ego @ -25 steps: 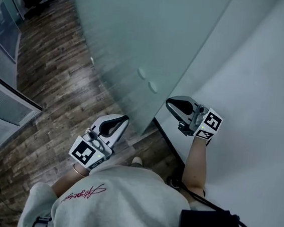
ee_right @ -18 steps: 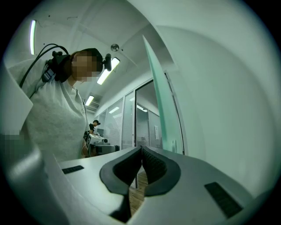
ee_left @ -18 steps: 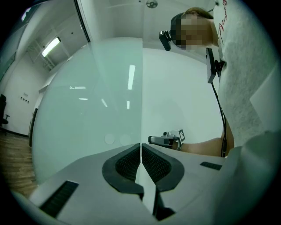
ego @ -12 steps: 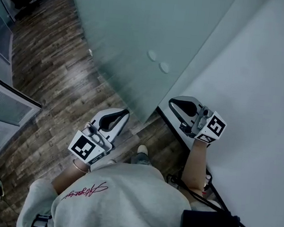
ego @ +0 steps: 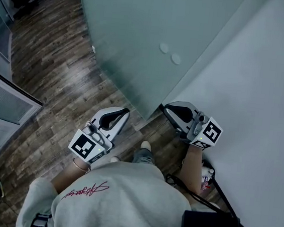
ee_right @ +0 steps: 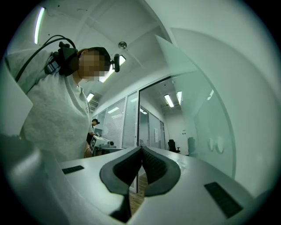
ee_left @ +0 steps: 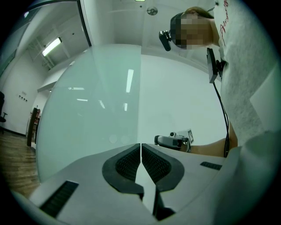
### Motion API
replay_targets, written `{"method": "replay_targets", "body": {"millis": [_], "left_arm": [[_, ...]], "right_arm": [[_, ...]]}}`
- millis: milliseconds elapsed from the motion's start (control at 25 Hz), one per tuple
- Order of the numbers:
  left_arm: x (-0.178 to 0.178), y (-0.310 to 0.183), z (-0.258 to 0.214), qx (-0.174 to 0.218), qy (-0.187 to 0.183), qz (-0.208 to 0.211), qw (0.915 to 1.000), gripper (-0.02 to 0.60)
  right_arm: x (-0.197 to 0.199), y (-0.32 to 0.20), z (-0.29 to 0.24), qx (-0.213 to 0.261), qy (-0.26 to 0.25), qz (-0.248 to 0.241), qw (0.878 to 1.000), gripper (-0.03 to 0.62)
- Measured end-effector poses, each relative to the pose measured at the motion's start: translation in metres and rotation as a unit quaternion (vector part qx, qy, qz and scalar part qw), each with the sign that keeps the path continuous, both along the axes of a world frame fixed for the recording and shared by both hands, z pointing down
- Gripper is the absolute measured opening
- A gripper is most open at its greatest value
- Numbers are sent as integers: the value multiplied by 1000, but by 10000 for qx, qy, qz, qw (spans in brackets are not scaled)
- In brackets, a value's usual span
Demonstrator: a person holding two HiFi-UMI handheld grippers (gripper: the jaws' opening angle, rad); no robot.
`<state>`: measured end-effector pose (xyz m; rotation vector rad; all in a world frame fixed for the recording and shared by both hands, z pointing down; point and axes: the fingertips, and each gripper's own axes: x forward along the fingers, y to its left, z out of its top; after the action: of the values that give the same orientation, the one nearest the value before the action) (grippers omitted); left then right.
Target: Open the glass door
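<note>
Glass door (ego: 134, 39): frosted, standing open. Left gripper (ego: 116, 119): jaws pressed together. Right gripper (ego: 174, 110): jaws pressed together, near door's edge.

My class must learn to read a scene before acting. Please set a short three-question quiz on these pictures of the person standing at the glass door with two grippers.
1. True or false: the left gripper has its jaws shut with nothing between them.
2. The floor beside the glass door is: A) carpet, B) wood planks, C) bare concrete.
3. How many round fittings show on the door in the head view?

Key: 1 true; 2 B; 3 two.
</note>
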<state>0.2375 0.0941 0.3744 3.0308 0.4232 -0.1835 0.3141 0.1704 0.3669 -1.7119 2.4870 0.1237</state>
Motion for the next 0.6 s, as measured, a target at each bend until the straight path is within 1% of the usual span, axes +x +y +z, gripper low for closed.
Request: {"method": "replay_targets", "body": {"millis": [120,320,600], "left_arm": [[-15,-4,0,-3,50,-36,10000,24],[-31,-13,3,7,45,-142,9999,23],[-49,-23,7,15,3,-291,9996,24]], "right_arm": [[-21,-4,4,-47,94,-18,9999,18],[-43,-8,5,52,-39,-134,9999,18],[-67,-16,10,9,-59,-419,9991,18]]}}
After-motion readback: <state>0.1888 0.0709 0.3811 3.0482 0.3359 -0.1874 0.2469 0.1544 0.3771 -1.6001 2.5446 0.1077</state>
